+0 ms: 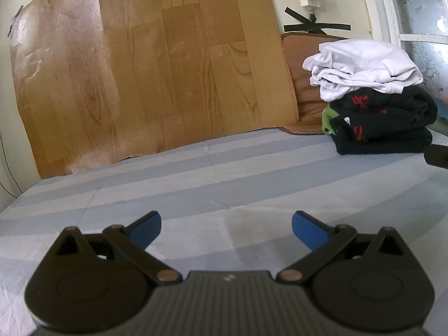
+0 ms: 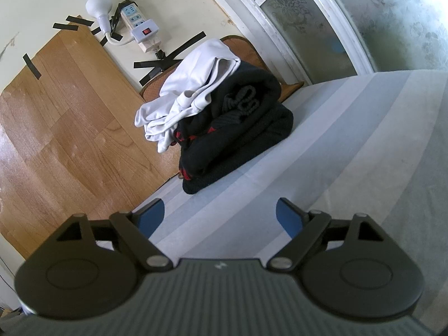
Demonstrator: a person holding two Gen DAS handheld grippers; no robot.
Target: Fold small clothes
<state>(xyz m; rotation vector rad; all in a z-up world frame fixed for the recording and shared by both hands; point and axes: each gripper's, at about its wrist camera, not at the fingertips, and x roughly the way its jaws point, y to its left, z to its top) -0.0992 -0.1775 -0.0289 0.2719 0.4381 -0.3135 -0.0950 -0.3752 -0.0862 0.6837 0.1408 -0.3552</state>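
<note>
Item count, bed scene
One stack of folded clothes (image 2: 224, 117) is counted: one white garment (image 2: 193, 84), black pieces (image 2: 252, 128) beneath, number unclear; one green item (image 1: 327, 120); two tools.

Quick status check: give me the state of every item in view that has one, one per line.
Left tool: open, nothing between its fingers.
Right tool: open, nothing between its fingers.
White garment: folded, on top of the pile.
Black garments: folded, stacked on the striped sheet.
Power strip: taped to the wall.
</note>
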